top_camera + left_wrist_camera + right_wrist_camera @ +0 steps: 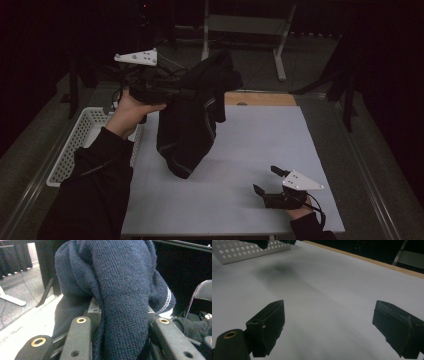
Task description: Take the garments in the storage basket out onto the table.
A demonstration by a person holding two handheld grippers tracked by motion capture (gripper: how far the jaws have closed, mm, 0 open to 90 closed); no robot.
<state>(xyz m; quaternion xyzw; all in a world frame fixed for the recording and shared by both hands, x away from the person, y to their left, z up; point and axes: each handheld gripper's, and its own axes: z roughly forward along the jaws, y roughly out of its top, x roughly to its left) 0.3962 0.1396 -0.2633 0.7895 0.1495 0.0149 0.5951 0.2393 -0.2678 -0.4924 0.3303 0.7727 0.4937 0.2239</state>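
The left tool (165,92) is lifted above the far left part of the bench, its jaws clamped on a bunch of the dark navy knitted sweater (192,120). In the left gripper view the knit (120,302) bulges up between the two jaws and drapes over them, with a thin pale stripe showing at a cuff or hem on the right. From the grip the sweater hangs down clear of the white sheet (260,150) that covers the bench, its lowest corner just above the sheet.

The right tool (267,182) rests low at the near right of the sheet, well apart from the sweater. Its jaws stand wide apart with nothing between them.

A white perforated basket (82,135) sits at the bench's left edge, just beside and below the left hand (131,112). Nothing lies between the two tools.
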